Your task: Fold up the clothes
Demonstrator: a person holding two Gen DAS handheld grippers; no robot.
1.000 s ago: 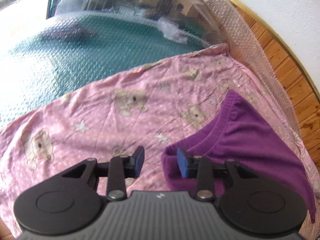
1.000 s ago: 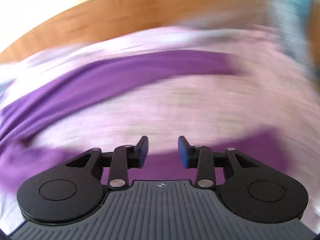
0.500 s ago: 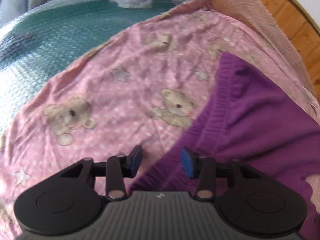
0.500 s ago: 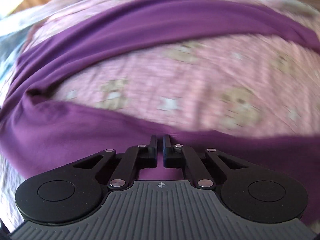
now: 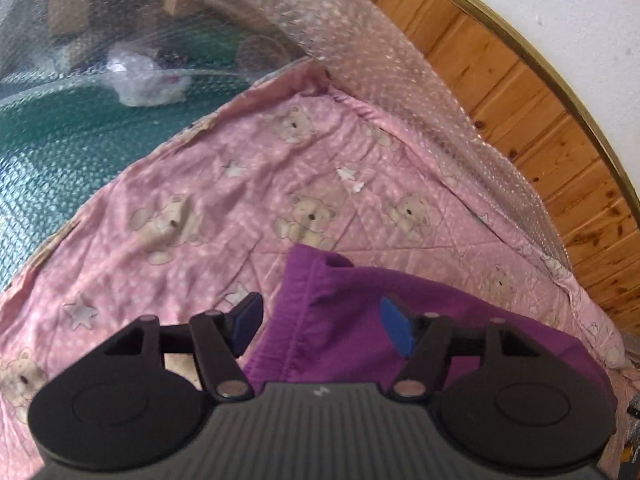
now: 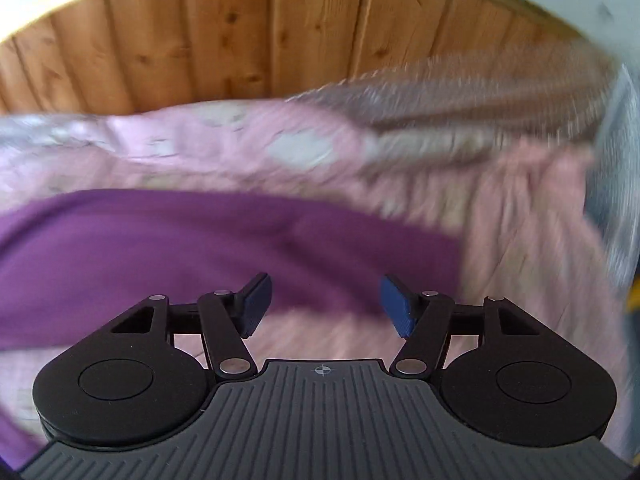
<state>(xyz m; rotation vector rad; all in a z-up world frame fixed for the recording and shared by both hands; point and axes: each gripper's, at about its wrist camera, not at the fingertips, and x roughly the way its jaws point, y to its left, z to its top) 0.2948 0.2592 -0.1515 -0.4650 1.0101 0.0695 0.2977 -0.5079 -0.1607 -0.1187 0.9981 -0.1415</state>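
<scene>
Both claws, left claw (image 5: 320, 326) and right claw (image 6: 322, 304), stand wide, jaws just opened with nothing pinched, above the purple garment (image 5: 400, 312) on the pink bear-print sheet (image 5: 248, 200); next grips should probably take matching corners, keeping the fold square.
</scene>
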